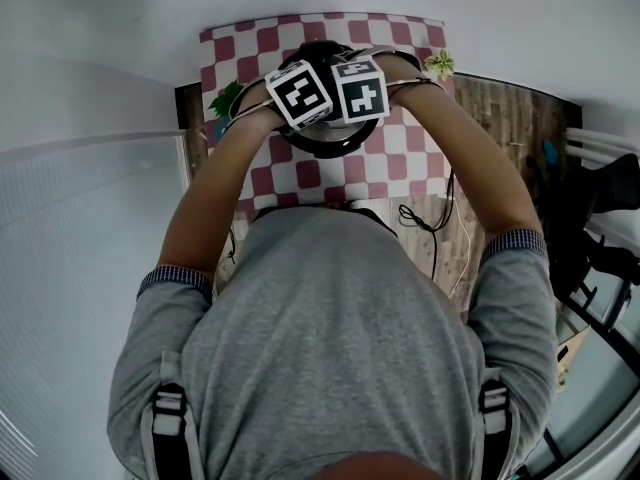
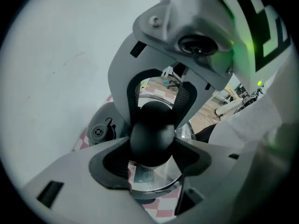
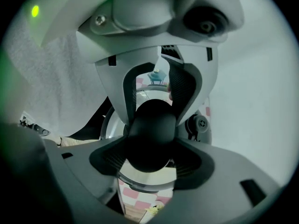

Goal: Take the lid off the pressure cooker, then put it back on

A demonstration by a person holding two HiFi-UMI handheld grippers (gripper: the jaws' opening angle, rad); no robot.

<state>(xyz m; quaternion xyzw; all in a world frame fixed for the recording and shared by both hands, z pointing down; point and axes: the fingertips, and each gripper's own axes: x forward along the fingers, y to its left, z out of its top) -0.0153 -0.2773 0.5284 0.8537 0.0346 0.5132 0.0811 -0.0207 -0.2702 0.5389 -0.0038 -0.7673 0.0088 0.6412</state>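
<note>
We clench the left gripper (image 2: 152,148) and the right gripper (image 3: 152,146) on the black knob (image 2: 150,127) of the lid (image 2: 156,183) from opposite sides, probably for a steady, level pull. The pressure cooker (image 1: 335,146) stands at twelve o'clock on the checked cloth (image 1: 300,173).

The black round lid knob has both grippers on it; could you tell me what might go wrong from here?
The left gripper and right gripper both clamp the smooth black round knob; it may slip from the jaws. Crowded together, the grippers could knock each other. The shiny steel lid, lifted by that one knob, may tilt and jam.
</note>
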